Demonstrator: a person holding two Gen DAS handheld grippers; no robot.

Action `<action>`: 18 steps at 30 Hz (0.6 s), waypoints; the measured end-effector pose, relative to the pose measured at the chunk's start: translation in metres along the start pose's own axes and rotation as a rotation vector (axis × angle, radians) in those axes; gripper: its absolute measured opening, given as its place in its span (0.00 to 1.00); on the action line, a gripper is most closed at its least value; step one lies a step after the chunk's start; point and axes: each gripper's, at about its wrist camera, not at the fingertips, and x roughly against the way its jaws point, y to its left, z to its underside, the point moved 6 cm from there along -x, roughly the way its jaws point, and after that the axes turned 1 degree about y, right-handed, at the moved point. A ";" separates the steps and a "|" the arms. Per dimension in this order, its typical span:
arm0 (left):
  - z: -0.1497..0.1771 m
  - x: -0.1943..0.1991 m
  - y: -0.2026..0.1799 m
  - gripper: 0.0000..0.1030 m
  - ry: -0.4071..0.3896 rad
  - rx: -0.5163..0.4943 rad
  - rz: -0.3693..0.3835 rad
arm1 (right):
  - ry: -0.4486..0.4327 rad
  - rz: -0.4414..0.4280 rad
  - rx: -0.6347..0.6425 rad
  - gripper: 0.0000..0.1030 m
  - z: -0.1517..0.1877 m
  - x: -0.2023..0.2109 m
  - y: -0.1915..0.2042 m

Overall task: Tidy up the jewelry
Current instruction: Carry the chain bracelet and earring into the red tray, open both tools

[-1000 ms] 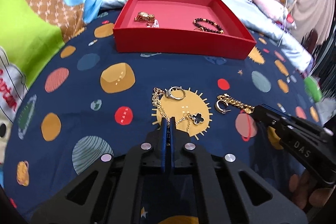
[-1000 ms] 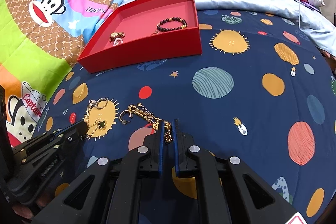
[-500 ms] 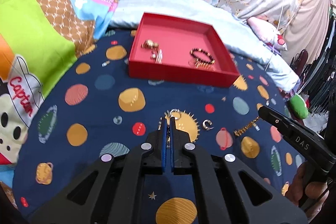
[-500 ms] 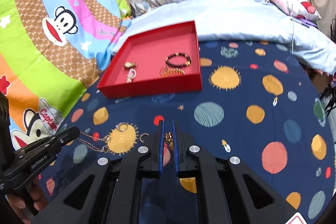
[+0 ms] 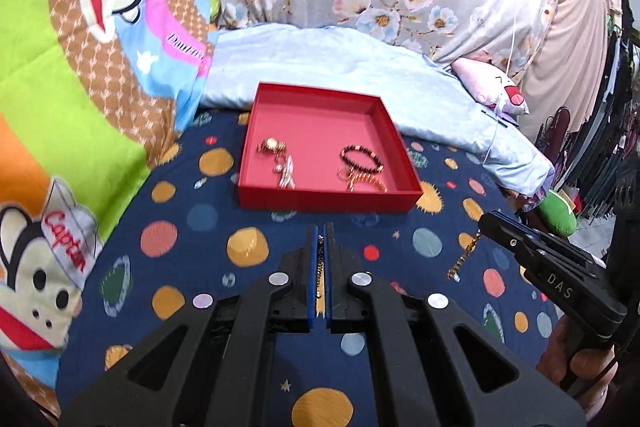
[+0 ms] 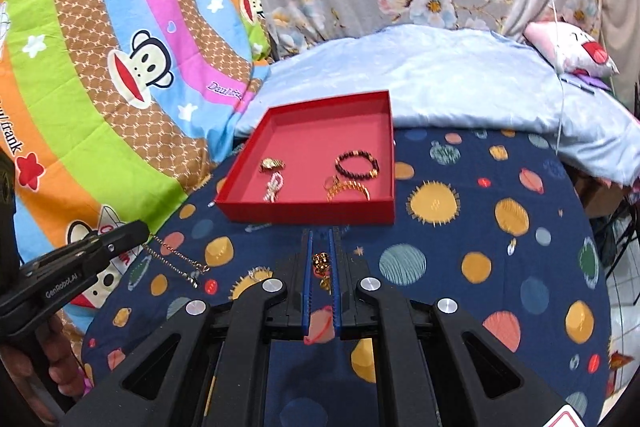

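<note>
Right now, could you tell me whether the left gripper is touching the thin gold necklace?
Touching. In the right wrist view the left gripper is closed on the thin gold necklace, which hangs from its tip.

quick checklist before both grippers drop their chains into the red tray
1. Left gripper shut on the thin gold necklace: ok, chain hangs from its tip in the right wrist view.
2. Right gripper shut on the chunky gold bracelet: ok, links dangle below the tip.
3. Both chains lifted off the planet-print blanket: ok.
4. Red tray ahead of both grippers, not under them: not ok for release.
5. Bare tray floor at the back, behind the beaded bracelet and gold watch: ok.
6. Ring on the blanket: not ok, not yet collected.
</note>
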 end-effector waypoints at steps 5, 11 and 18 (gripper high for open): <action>-0.029 -0.005 -0.004 0.01 -0.031 -0.028 -0.001 | -0.025 0.000 0.031 0.06 -0.025 -0.005 0.001; -0.062 -0.022 -0.006 0.01 -0.063 -0.064 -0.019 | -0.035 -0.003 0.045 0.06 -0.060 -0.029 -0.005; -0.112 -0.064 -0.003 0.01 -0.082 -0.092 -0.043 | -0.022 -0.004 0.078 0.06 -0.106 -0.073 -0.010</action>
